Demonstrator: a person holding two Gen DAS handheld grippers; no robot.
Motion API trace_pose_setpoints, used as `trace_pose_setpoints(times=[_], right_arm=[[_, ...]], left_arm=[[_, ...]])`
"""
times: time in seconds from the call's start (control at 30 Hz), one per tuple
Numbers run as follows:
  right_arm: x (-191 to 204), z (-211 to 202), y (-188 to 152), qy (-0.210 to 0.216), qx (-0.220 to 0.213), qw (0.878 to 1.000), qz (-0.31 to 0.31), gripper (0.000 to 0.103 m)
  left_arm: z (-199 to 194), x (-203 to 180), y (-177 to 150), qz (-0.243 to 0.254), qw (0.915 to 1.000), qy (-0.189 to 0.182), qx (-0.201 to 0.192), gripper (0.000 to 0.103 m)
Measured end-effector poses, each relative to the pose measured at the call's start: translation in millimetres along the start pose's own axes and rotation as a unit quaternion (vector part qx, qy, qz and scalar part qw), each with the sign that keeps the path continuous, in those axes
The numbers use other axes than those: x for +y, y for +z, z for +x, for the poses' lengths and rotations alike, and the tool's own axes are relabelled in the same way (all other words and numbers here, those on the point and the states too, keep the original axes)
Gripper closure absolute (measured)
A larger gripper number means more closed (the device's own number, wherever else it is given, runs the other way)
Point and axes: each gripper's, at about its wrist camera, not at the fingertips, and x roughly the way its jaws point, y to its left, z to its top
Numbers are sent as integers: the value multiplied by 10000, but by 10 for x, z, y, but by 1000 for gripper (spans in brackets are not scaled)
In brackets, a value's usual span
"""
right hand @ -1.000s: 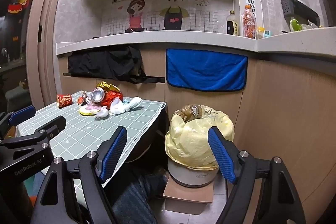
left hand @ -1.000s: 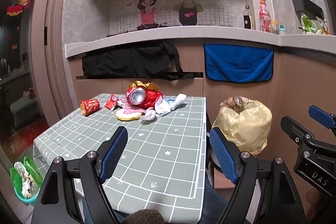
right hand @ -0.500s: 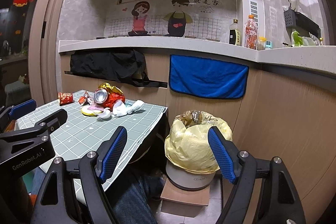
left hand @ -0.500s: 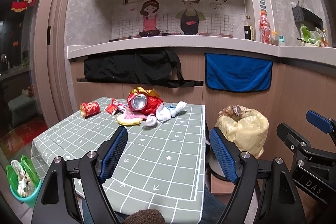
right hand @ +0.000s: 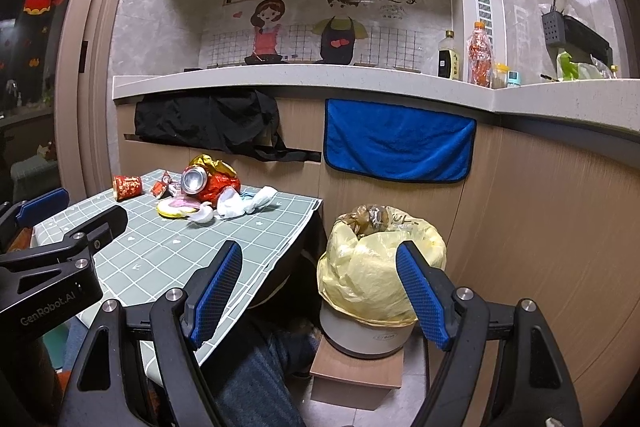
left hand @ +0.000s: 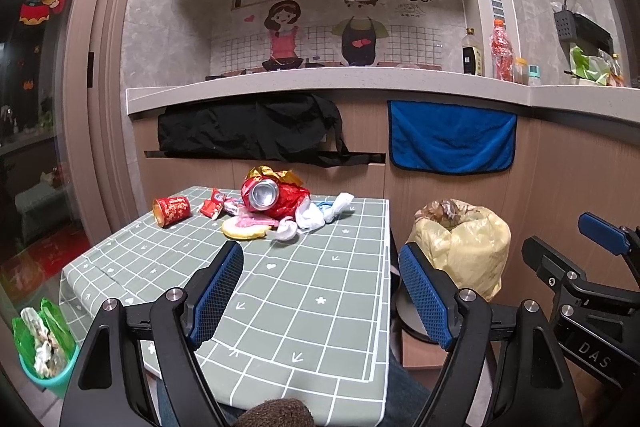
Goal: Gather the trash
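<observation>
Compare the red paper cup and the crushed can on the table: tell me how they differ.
The red paper cup lies alone near the table's left edge; the crushed can sits in the heap of wrappers. The cup keeps its shape, the can is dented. The cup's mouth faces left, the can's silver end faces the camera. Both are red, lie on their sides, and neither is gripped.

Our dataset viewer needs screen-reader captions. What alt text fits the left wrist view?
The open left gripper hovers over a green checked table whose far end holds a trash pile: crushed can, red cup, wrappers, tissues. A yellow-lined bin stands right of the table.
</observation>
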Motion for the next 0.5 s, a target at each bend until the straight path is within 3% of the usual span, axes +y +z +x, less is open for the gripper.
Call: trace_pose_setpoints(times=[0.5], right_arm=[[2,0,-3,-2,-3,10000,3,26]], left_arm=[[-9,-14,7,6,10000,8,-8,23]])
